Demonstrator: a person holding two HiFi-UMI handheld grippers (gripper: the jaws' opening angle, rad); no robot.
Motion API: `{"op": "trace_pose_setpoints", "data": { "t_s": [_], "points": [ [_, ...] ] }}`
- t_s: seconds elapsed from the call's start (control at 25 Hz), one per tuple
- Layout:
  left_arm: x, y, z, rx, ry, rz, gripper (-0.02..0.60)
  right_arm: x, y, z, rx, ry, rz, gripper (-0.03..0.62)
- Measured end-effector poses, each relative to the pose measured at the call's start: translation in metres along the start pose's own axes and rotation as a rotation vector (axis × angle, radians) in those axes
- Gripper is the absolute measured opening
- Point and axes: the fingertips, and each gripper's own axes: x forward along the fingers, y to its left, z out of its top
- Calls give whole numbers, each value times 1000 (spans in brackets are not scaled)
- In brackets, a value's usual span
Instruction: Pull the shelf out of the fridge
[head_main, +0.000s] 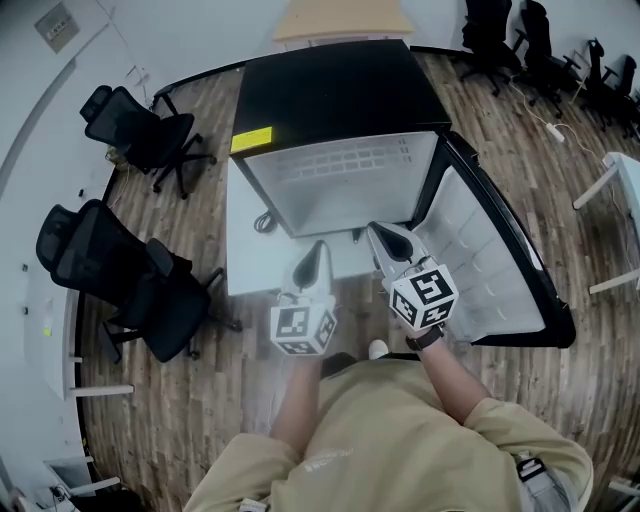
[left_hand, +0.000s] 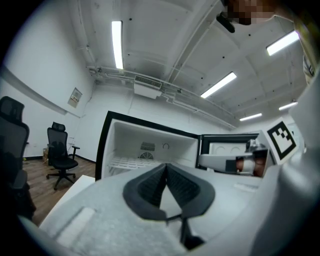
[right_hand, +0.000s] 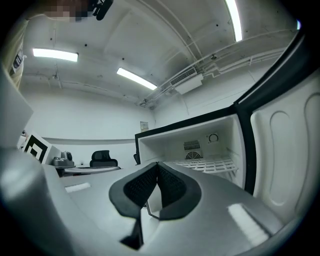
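Note:
The black fridge (head_main: 330, 90) stands open in front of me, its door (head_main: 505, 265) swung out to the right. A white wire shelf (left_hand: 127, 162) (right_hand: 210, 164) lies inside the white compartment, below the fan grille; in the head view it shows as a pale grid (head_main: 340, 160). My left gripper (head_main: 318, 247) (left_hand: 165, 168) hovers just before the fridge opening, shut, nothing between its pads. My right gripper (head_main: 378, 232) (right_hand: 157, 165) is beside it, nearer the door, also shut and empty. Neither one touches the shelf.
Two black office chairs (head_main: 150, 135) (head_main: 120, 270) stand to the left on the wooden floor. A low white surface (head_main: 250, 255) with a cable on it sits left of the fridge. A white table (head_main: 620, 190) is at the right edge, and more chairs (head_main: 545, 45) are at the back right.

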Motion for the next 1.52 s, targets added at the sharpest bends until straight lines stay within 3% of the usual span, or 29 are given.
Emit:
{"op": "trace_pose_setpoints", "data": {
  "t_s": [0.28, 0.52, 0.68, 0.84, 1.0, 1.12, 1.24, 1.52],
  "points": [
    [29, 19, -23, -35, 77, 45, 2, 33, -21, -16, 94, 43, 51, 6],
    [56, 34, -26, -36, 84, 21, 2, 63, -39, -44, 141, 92, 29, 6],
    [68, 46, -34, -41, 104, 14, 2, 83, -49, -61, 249, 100, 21, 15],
    [76, 55, -35, -44, 115, 4, 2, 103, -56, -74, 398, 95, 27, 72],
    [86, 62, -36, -39, 124, -16, 2, 125, -68, -75, 524, 23, 16, 115],
    [91, 65, -38, -42, 134, -28, 2, 140, -79, -69, 555, -72, -8, 202],
    [94, 70, -40, -48, 140, -35, 2, 154, -89, -64, 635, -155, -18, 244],
    [96, 87, -43, -61, 146, -17, 2, 181, -115, -59, 842, -279, -62, 278]
  ]
}}
